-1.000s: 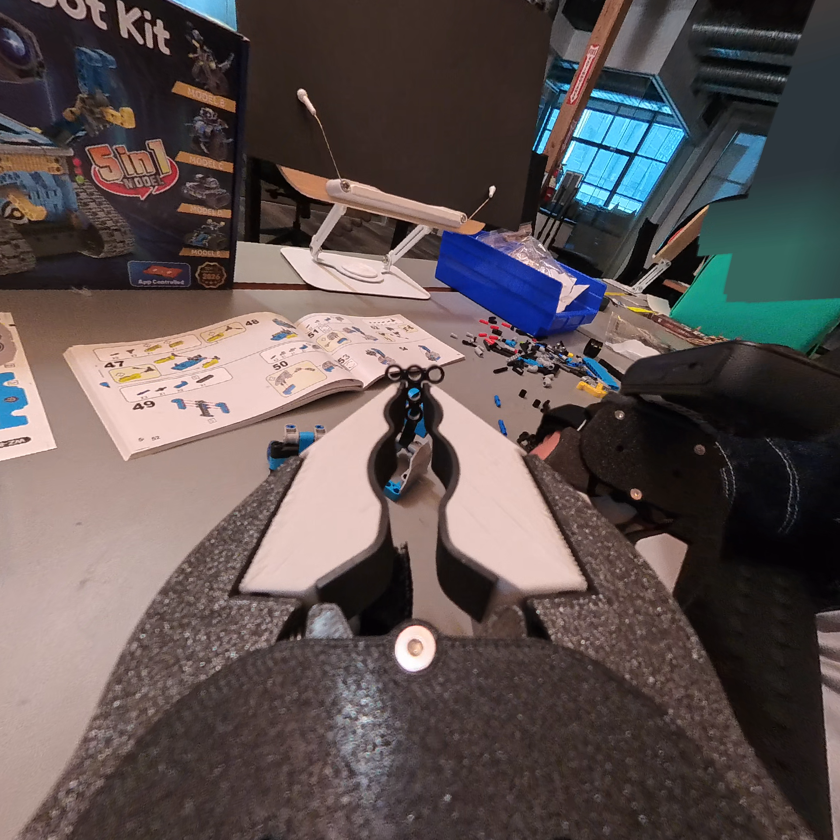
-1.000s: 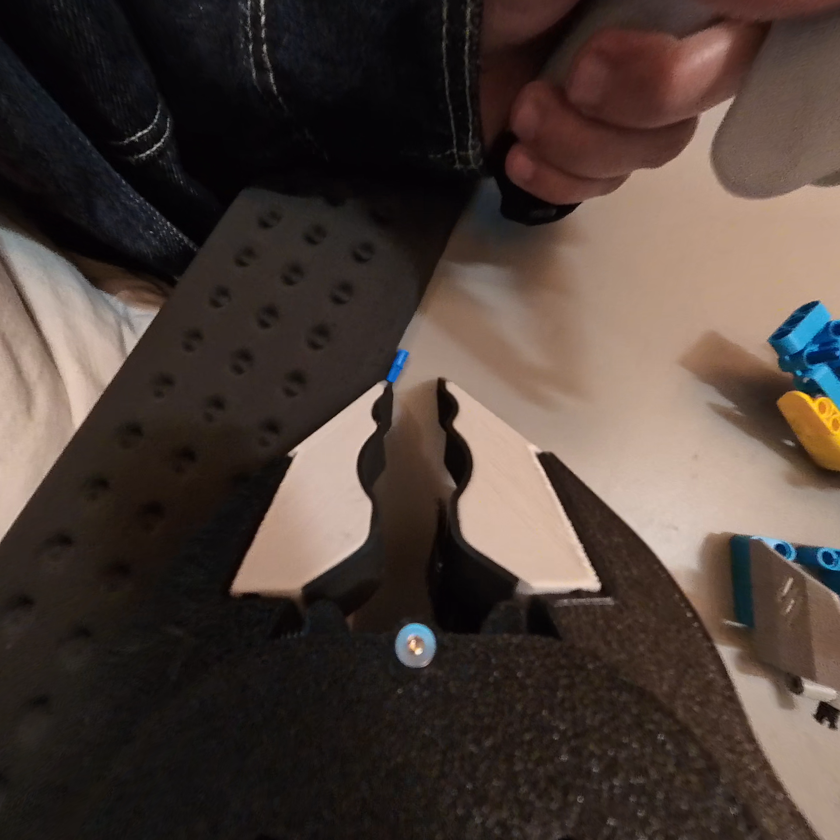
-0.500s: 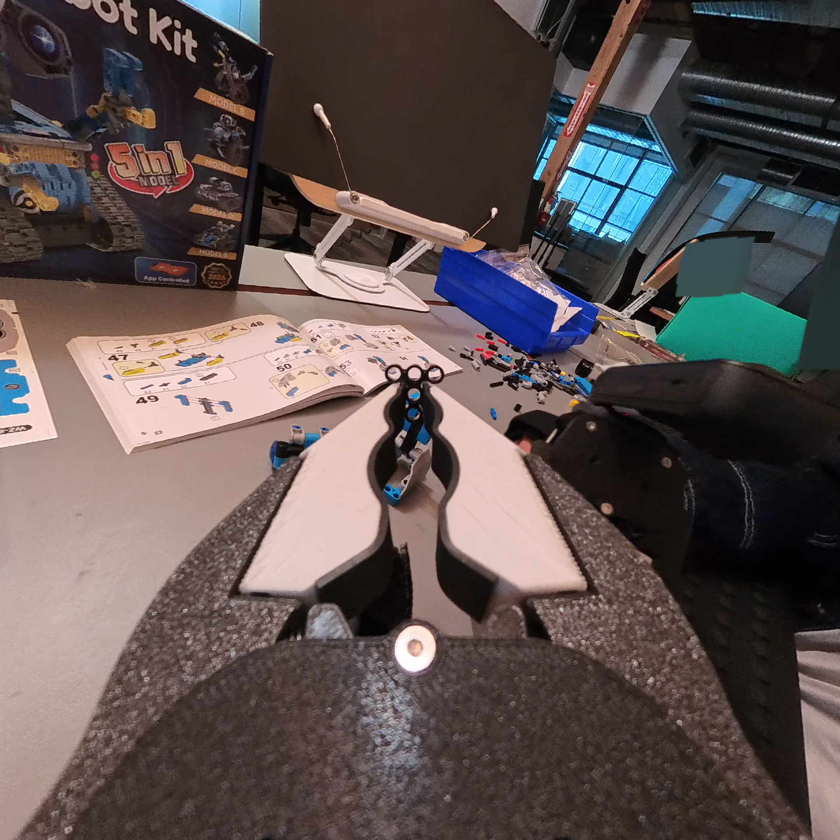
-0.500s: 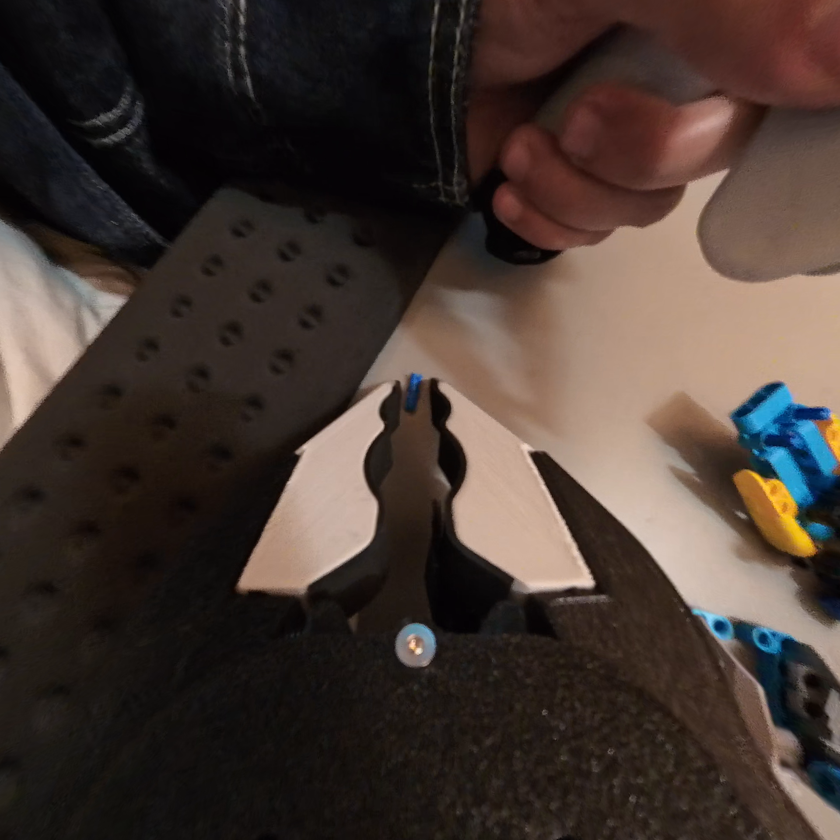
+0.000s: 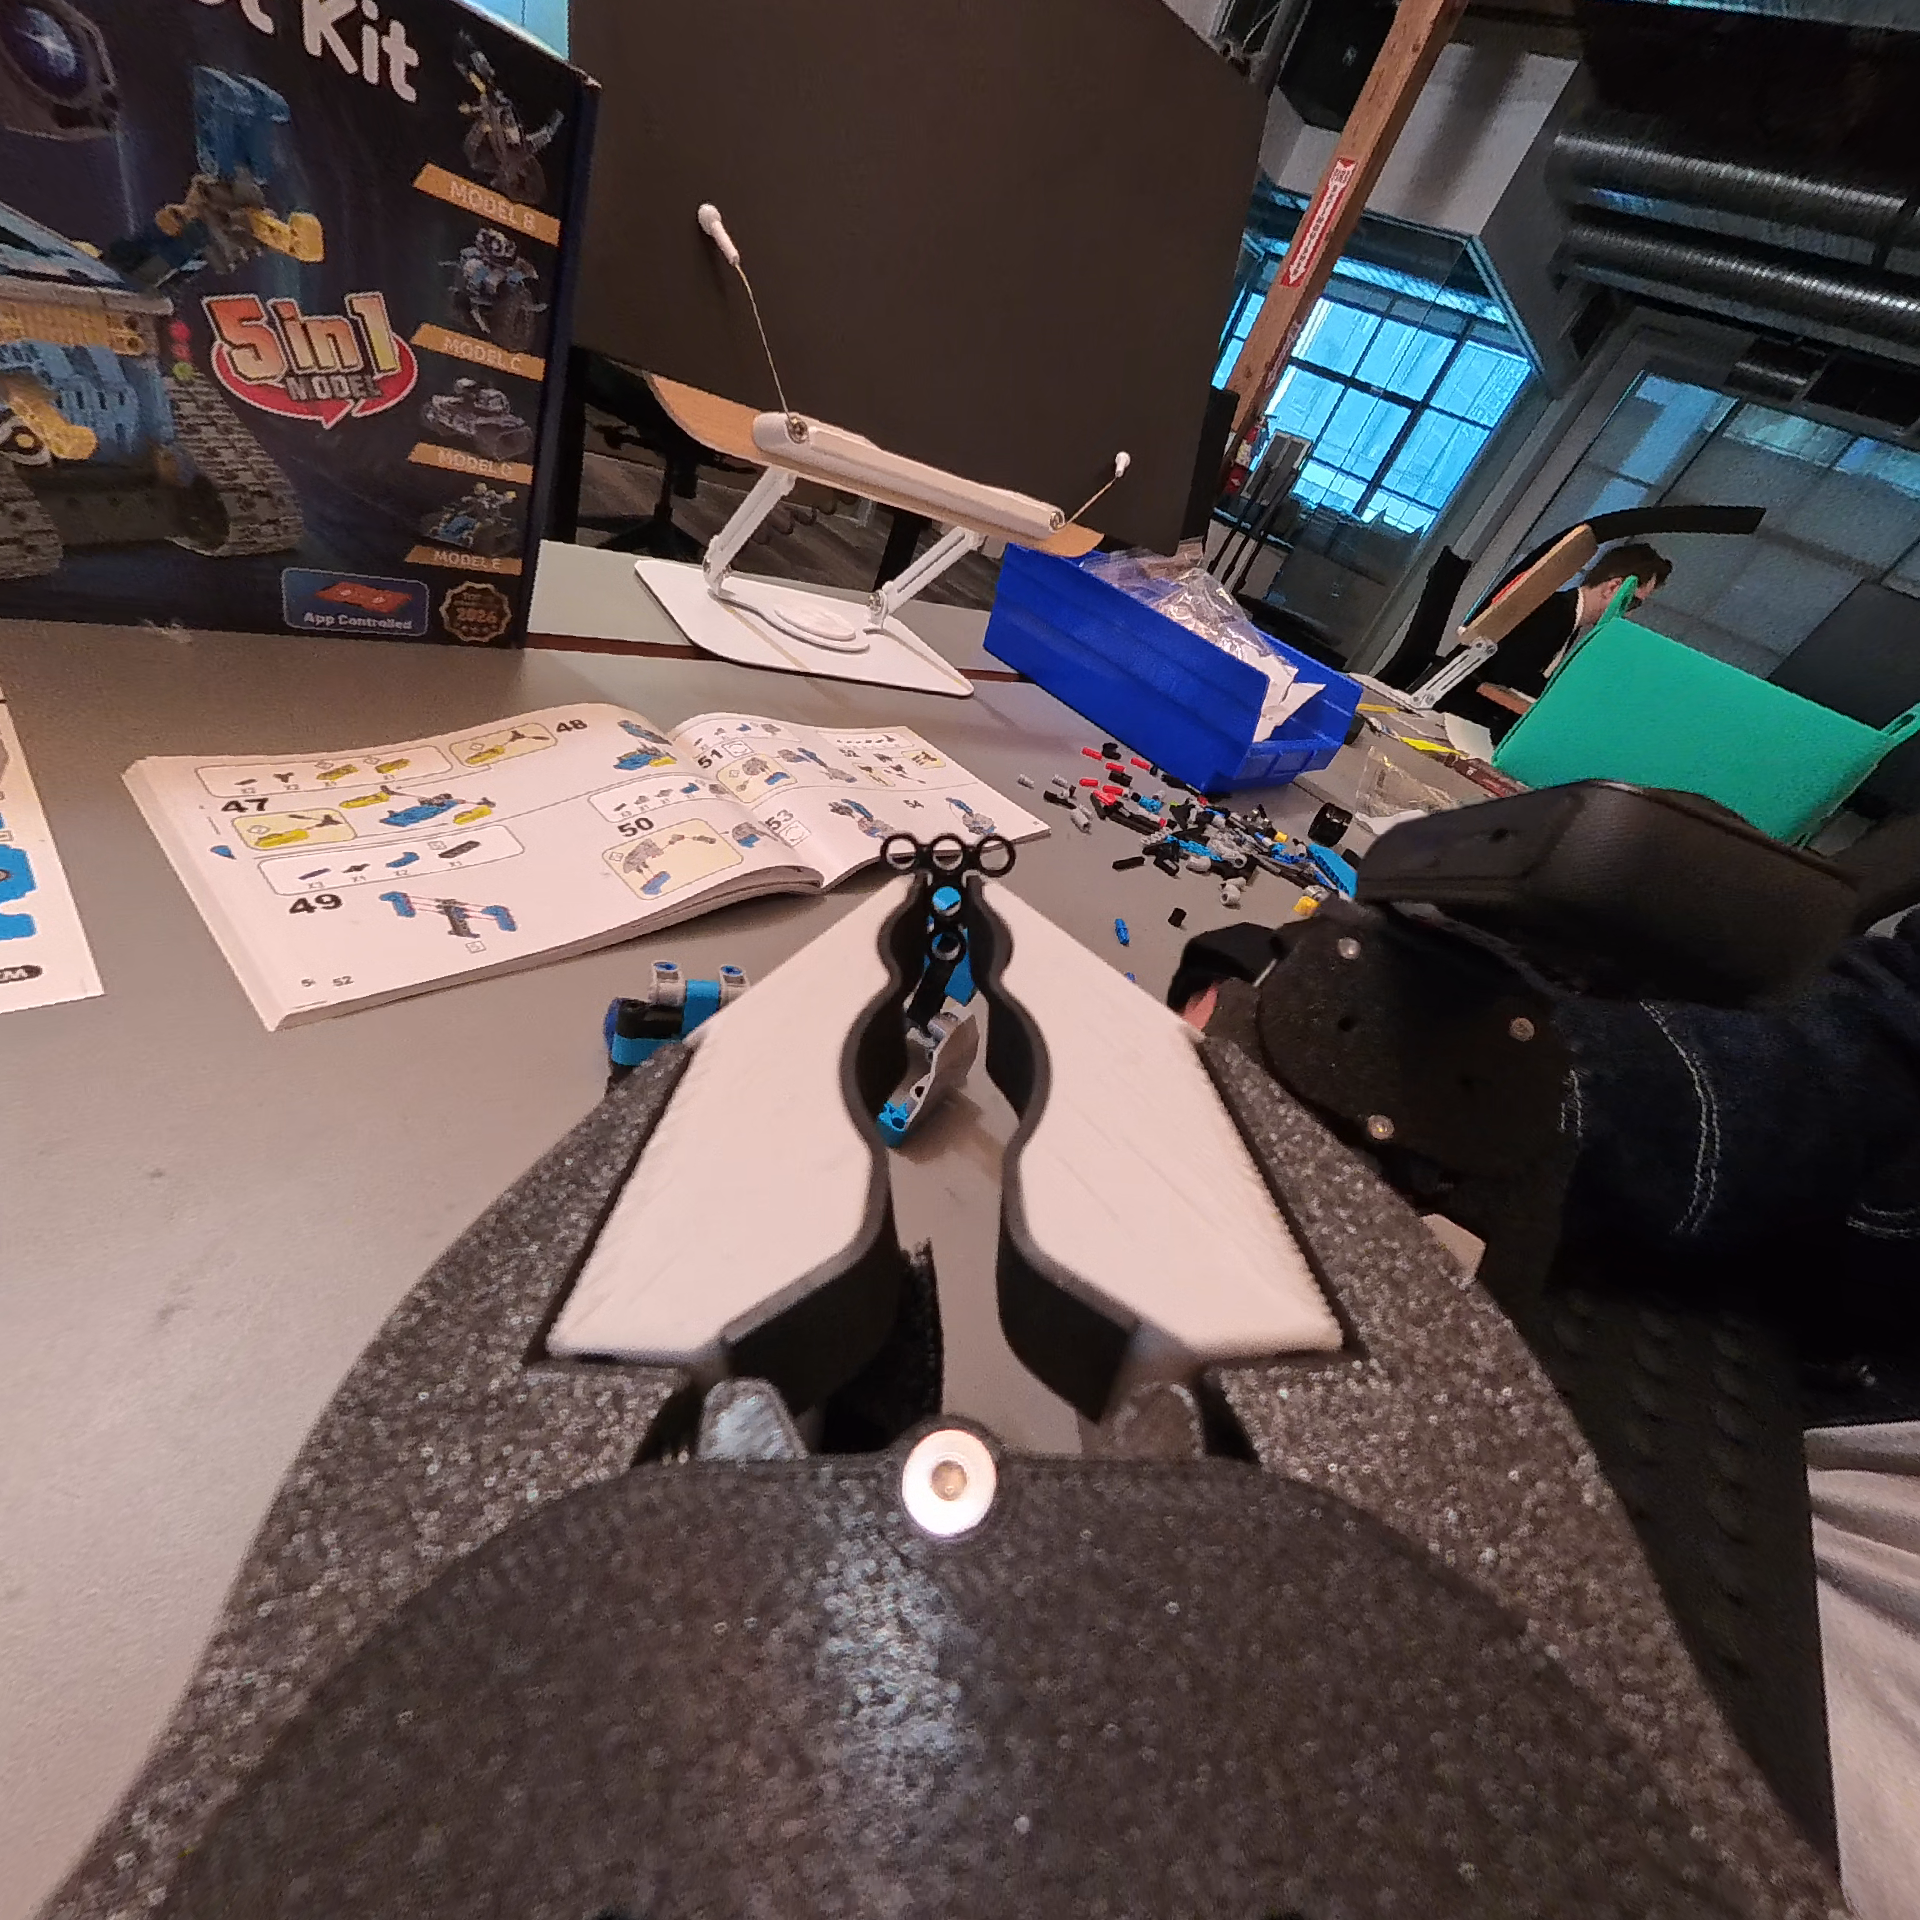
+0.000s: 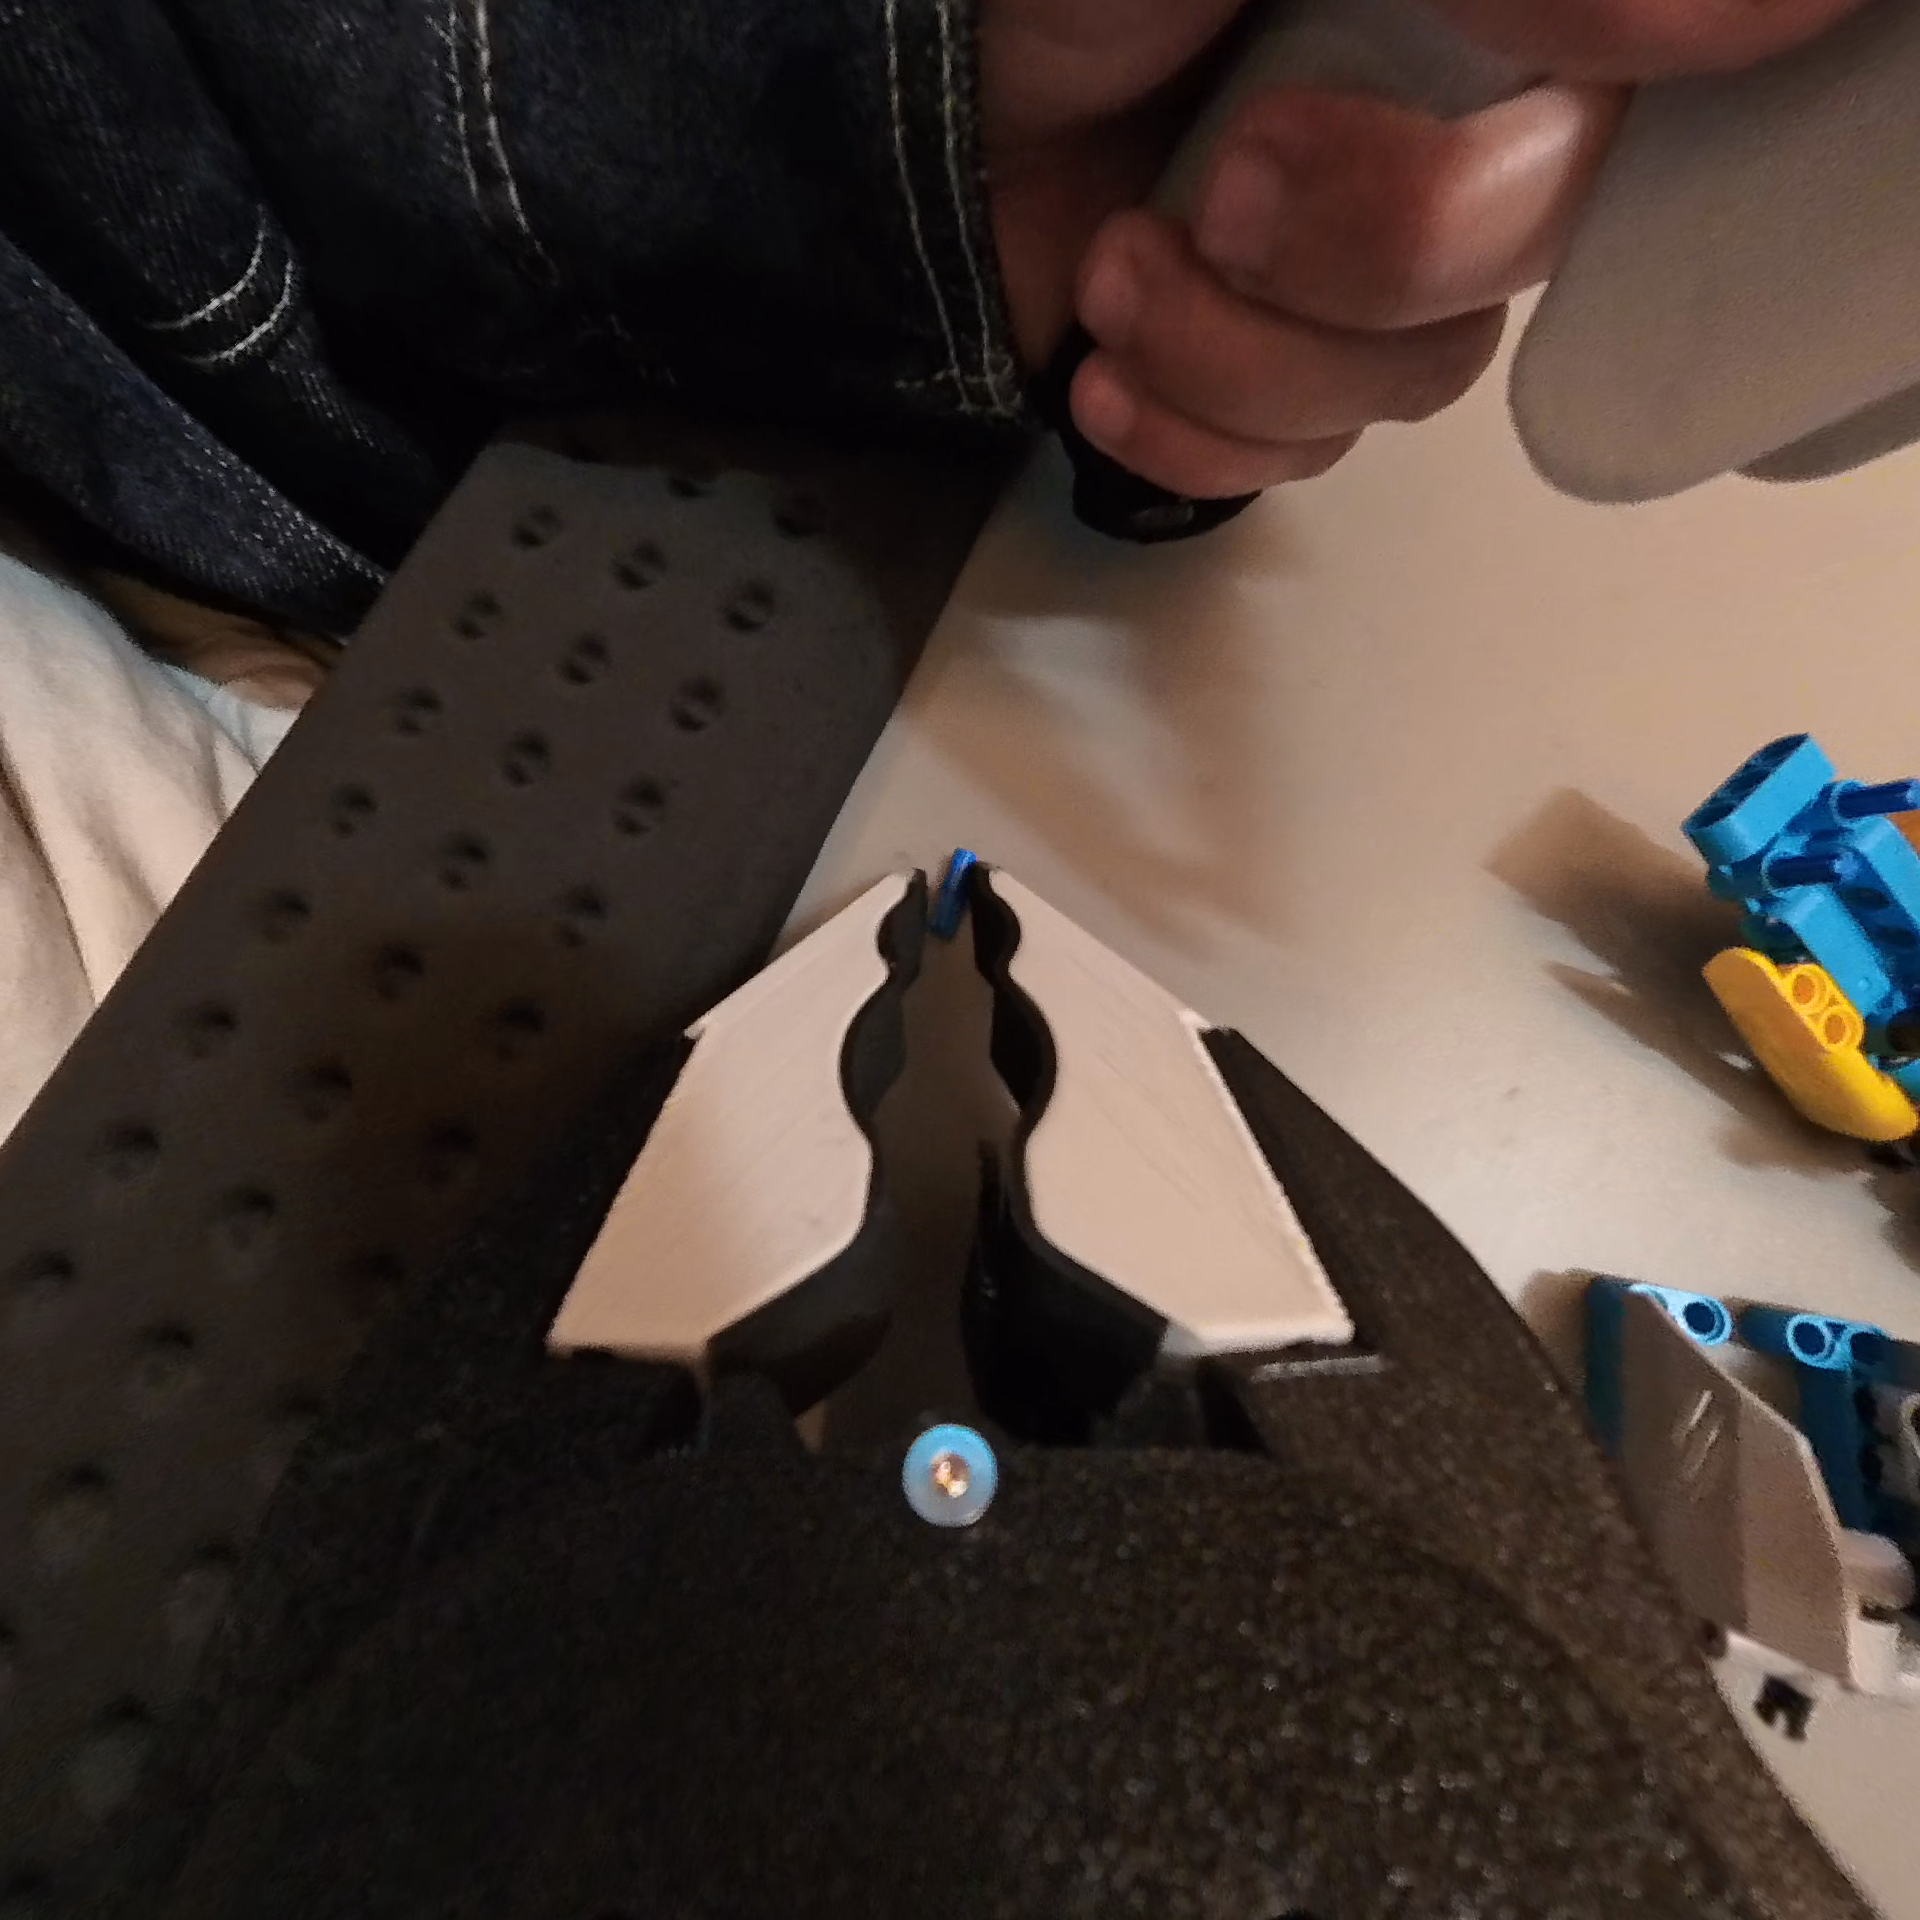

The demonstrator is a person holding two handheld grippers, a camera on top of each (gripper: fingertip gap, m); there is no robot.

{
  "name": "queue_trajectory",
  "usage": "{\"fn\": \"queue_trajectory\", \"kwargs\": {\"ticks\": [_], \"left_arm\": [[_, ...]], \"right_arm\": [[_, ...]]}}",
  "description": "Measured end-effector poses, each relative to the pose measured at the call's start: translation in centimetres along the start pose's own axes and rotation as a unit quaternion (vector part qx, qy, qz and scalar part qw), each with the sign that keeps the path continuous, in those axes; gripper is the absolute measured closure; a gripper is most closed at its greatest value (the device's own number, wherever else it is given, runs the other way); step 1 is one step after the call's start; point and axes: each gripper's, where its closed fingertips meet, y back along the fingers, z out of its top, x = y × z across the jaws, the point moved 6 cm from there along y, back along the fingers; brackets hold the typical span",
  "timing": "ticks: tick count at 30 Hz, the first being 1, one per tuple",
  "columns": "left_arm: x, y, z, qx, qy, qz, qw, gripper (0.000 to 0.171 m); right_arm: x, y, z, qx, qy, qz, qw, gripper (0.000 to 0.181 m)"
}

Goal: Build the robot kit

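Note:
My left gripper (image 5: pixel 945 896) is shut on a small black, blue and grey brick assembly (image 5: pixel 940 956), held above the grey table (image 5: pixel 208 1195); a black three-hole beam (image 5: pixel 947 854) sticks out past the tips. My right gripper (image 6: pixel 948 906) is shut on a tiny blue pin (image 6: pixel 950 902), close over the table (image 6: pixel 1299 790) beside a black perforated strap (image 6: pixel 499 831). A hand (image 6: pixel 1299 312) in a dark denim sleeve (image 6: pixel 520 208) grips the other gripper's handle just beyond. The right gripper's black body (image 5: pixel 1507 987) shows to the right in the left wrist view.
An open instruction booklet (image 5: pixel 540 831), a kit box (image 5: pixel 270 312), a white stand (image 5: pixel 831 582), a blue bin (image 5: pixel 1164 665) and scattered small parts (image 5: pixel 1174 821) lie ahead. A blue sub-assembly (image 5: pixel 665 1013) sits by my left fingers. Blue-yellow (image 6: pixel 1818 935) and blue-grey (image 6: pixel 1766 1455) assemblies lie right. My hands' fingertips stand some 15 centimetres from each other.
My right gripper has closed from open onto the blue pin, which first lay just left of its tips. My left gripper has kept its hold while its view has shifted slightly.

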Motion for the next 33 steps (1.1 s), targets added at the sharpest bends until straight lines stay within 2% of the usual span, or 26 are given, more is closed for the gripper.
{"fn": "queue_trajectory", "kwargs": {"ticks": [11,14,17,21,23,25,26,29,33], "left_arm": [[-0.3,-0.3,-0.3,0.013,-0.006,-0.008,1.000,0.165],[-0.6,-0.4,-0.4,0.016,-0.011,-0.018,1.000,0.165],[-1.5,-0.7,-0.7,0.030,-0.035,-0.041,0.998,0.165],[-4.5,-2.5,-2.8,0.105,-0.082,-0.109,0.985,0.165],[-5.9,-3.5,-3.6,0.135,-0.074,-0.133,0.979,0.165],[-7.2,-4.4,-4.1,0.146,-0.061,-0.151,0.976,0.165],[-7.7,-4.9,-4.3,0.149,-0.059,-0.156,0.975,0.165],[-8.9,-5.7,-4.5,0.144,-0.058,-0.173,0.973,0.165],[-9.1,-6.0,-4.5,0.138,-0.065,-0.166,0.974,0.165]], "right_arm": [[0.2,0.0,-0.1,-0.007,-0.057,-0.035,0.998,0.177],[0.3,0.3,-0.2,-0.017,-0.049,-0.044,0.998,0.178],[-0.4,4.6,0.2,-0.090,-0.036,-0.106,0.990,0.177],[-0.6,11.9,-1.8,-0.178,-0.021,-0.229,0.957,0.178],[0.4,12.8,-2.7,-0.159,-0.017,-0.246,0.956,0.178],[1.4,13.9,-2.4,-0.174,-0.015,-0.255,0.951,0.178],[1.7,14.6,-2.2,-0.188,-0.014,-0.260,0.947,0.178],[2.1,15.2,-2.6,-0.172,-0.018,-0.263,0.949,0.178],[2.2,15.8,-3.3,-0.174,-0.034,-0.254,0.951,0.178]]}}
